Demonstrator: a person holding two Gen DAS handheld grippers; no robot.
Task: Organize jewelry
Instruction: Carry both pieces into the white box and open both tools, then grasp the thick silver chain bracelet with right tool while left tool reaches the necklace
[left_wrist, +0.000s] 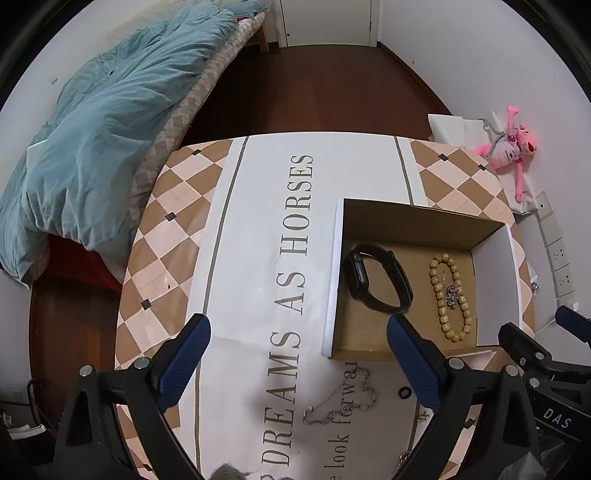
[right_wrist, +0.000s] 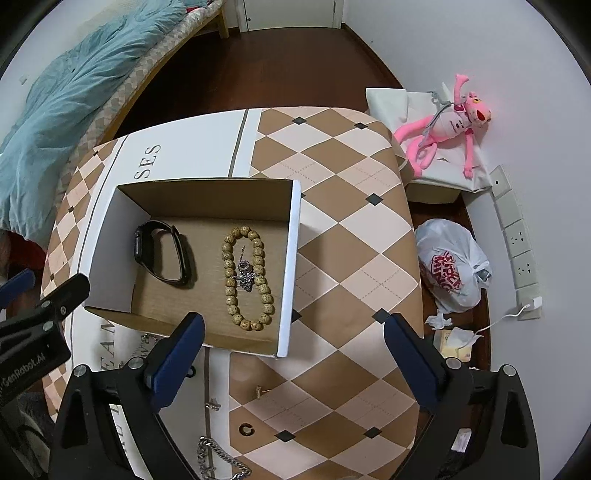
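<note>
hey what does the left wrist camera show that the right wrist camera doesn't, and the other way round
Only the left wrist view shows the thin silver chain and black ring on the tablecloth. Only the right shows the plastic bag on the floor, the gold ring and heavy chain. Both show the box, with the watch and bead bracelet inside.

One box (right_wrist: 291, 266), one watch (right_wrist: 160, 254), one bead bracelet (right_wrist: 258, 258), two chains (left_wrist: 332, 402)
</note>
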